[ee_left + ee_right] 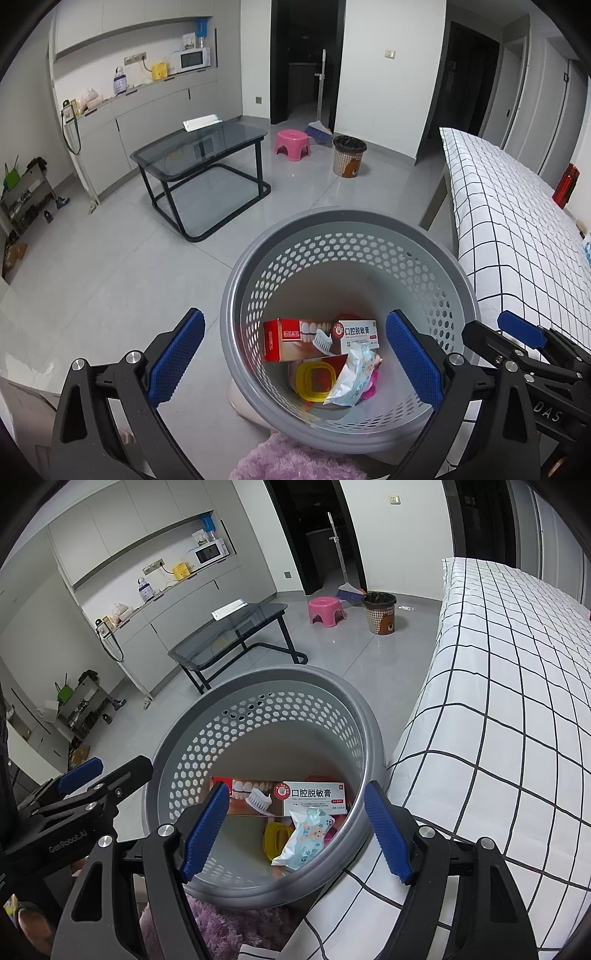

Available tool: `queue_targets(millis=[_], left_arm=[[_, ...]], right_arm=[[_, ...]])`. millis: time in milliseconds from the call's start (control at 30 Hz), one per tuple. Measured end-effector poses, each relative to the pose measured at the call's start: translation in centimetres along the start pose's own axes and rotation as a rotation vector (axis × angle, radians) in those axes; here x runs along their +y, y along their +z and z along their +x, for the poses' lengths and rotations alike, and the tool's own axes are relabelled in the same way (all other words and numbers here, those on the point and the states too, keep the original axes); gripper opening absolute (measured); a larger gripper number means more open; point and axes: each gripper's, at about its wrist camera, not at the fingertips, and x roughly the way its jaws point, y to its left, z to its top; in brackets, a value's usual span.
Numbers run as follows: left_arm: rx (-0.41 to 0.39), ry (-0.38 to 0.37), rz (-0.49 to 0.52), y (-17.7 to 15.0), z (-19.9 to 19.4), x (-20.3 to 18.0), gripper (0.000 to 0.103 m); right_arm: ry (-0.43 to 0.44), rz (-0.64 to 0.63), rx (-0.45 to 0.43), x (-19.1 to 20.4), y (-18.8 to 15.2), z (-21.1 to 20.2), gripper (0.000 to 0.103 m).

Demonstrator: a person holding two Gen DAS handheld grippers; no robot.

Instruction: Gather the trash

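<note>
Grippers first, at the bottom of both frames: the left gripper (295, 362) hangs spread wide with nothing between its blue pads, straddling the near rim of the grey perforated basket (236, 280), and the right gripper (295, 830) is likewise released and empty above the same basket (173, 738), its pads to either side of the contents. Down inside, low centre of the frame, lies what looks like the collected trash: a red-and-white toothpaste box (306, 341), a yellow lid-like piece (314, 380), a crumpled wipes packet (306, 840) and something pink half hidden under it. A purple fluffy fabric (295, 461) sits just below the basket, and the checked bedsheet (498, 701) runs along the right side. Further off, mid-frame, the glass-topped table (207, 147) carries only a flat white item, and the grey floor around it appears free of litter, though small scraps would be hard to spot. At the upper centre stand a pink stool (291, 142), a broom and a patterned bin (349, 155). I'd judge the gathering mostly done; whether anything remains outside these views I cannot tell.
</note>
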Motion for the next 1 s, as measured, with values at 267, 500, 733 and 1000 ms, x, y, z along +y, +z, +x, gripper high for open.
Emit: queue_targets(millis=[267, 500, 733, 1000], left_arm=[[-0.009, 0.026, 0.008, -0.1, 0.2, -0.1, 0.096], [-0.019, 0.036, 0.023, 0.1, 0.2, -0.4, 0.096], [-0.014, 0.035, 0.032, 0.0, 0.5, -0.5, 0.097], [-0.012, 0.016, 0.047, 0.4, 1.5, -0.7, 0.097]], right_arm=[[0.0, 0.0, 0.0, 0.0, 0.0, 0.0, 0.072], [0.002, 0.001, 0.001, 0.0, 0.0, 0.0, 0.072], [0.009, 0.001, 0.003, 0.1, 0.1, -0.2, 0.072], [0.01, 0.006, 0.011, 0.1, 0.3, -0.1, 0.072]])
